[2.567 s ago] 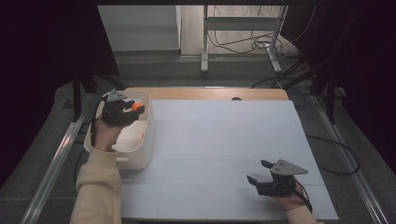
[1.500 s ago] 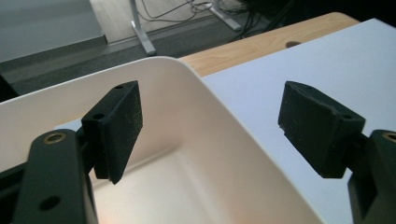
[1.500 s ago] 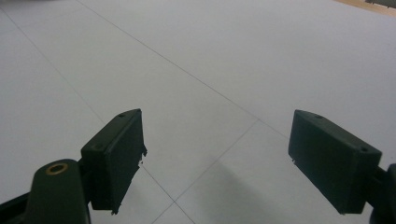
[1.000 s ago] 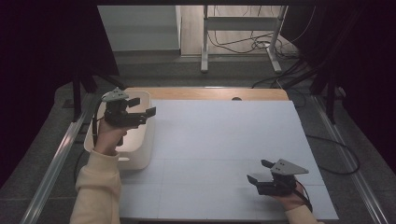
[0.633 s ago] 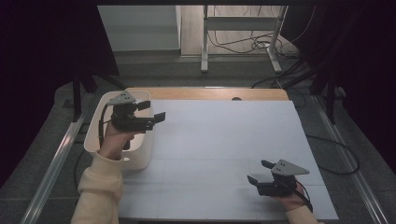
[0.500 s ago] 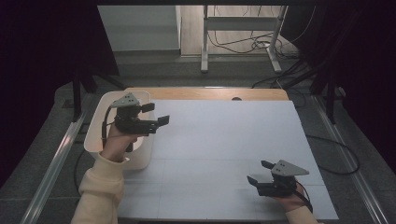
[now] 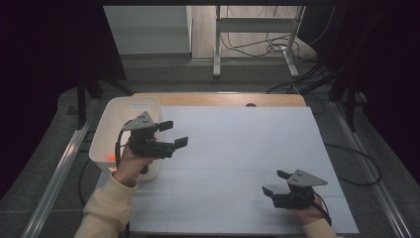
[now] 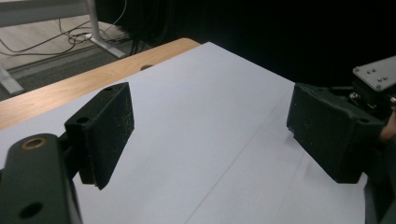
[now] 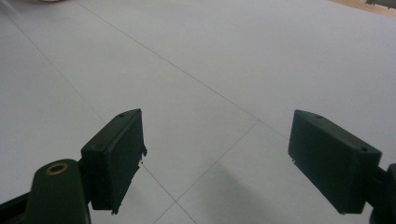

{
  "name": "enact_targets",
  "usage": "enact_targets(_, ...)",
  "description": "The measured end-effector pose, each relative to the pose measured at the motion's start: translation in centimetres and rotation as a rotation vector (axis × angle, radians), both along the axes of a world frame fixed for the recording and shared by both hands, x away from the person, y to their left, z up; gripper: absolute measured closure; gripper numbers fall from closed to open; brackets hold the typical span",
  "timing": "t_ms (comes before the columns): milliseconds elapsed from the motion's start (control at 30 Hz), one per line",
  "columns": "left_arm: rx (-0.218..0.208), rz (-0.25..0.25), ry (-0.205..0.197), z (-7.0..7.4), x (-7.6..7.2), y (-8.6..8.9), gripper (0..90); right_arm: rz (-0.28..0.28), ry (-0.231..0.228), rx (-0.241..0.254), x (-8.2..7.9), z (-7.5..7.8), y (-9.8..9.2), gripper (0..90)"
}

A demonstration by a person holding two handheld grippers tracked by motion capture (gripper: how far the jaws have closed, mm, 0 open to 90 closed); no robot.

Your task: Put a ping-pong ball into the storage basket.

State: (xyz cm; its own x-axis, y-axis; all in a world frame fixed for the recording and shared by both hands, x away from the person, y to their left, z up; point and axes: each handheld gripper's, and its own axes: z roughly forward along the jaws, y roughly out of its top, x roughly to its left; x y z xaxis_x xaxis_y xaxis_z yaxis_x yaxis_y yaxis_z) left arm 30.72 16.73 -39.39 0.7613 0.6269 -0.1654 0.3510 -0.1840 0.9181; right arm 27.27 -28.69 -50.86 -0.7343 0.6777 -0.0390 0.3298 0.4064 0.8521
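Left gripper (image 7: pixel 176 135): held at the left side of the table, above the right-hand rim of the white bin (image 7: pixel 106 129), jaws pointing out over the white sheet (image 7: pixel 237 148). The jaws have just been opening; they now stand wide apart. In the left gripper view nothing lies between them, only bare sheet and the wooden table edge (image 8: pixel 56 93) beyond it. Left hand (image 7: pixel 130 159) wraps the gripper body from below; cream sleeve (image 7: pixel 106 210) comes in from the bottom edge.

Bin: stands at the left edge of the table, partly off the sheet, open side up. A small orange glow (image 7: pixel 110 158) shows low on its near inside wall; too small and dim to say whether it is an object or a reflection.

Right gripper (image 7: pixel 276 182): low over the near right part of the sheet, well apart from the left one and from the bin. Jaws spread wide, pointing toward the left of the table. The right gripper view shows plain sheet with thin seam lines (image 9: pixel 205 88) between the pads, nothing gripped.

Sheet surface bare between the two grippers. Cables on the floor (image 7: pixel 257 47) behind the table.
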Motion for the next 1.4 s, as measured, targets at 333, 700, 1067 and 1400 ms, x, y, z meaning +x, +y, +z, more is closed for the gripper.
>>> enact_targets(333, 0.042, -0.053, -0.021, -2.5, -2.3, -1.8, 16.3, -0.014, 0.000, -0.005, -0.4, 0.0, -0.2, 18.9)
enact_targets(700, 0.116, -0.086, -0.043, -4.9, -4.1, -3.5, 17.3, -0.018, 0.006, -0.010, -0.4, 0.0, -0.2, 18.9)
enact_targets(1067, 0.141, -0.048, -0.001, -8.3, -5.4, -2.8, 17.8, -0.021, 0.007, 0.000, -0.6, -0.1, -0.3, 18.8)
enact_targets(1400, 0.155, -0.002, 0.035, -10.2, -6.5, -0.4, 17.9, -0.028, 0.006, -0.002, -0.5, 0.0, -0.3, 18.8)
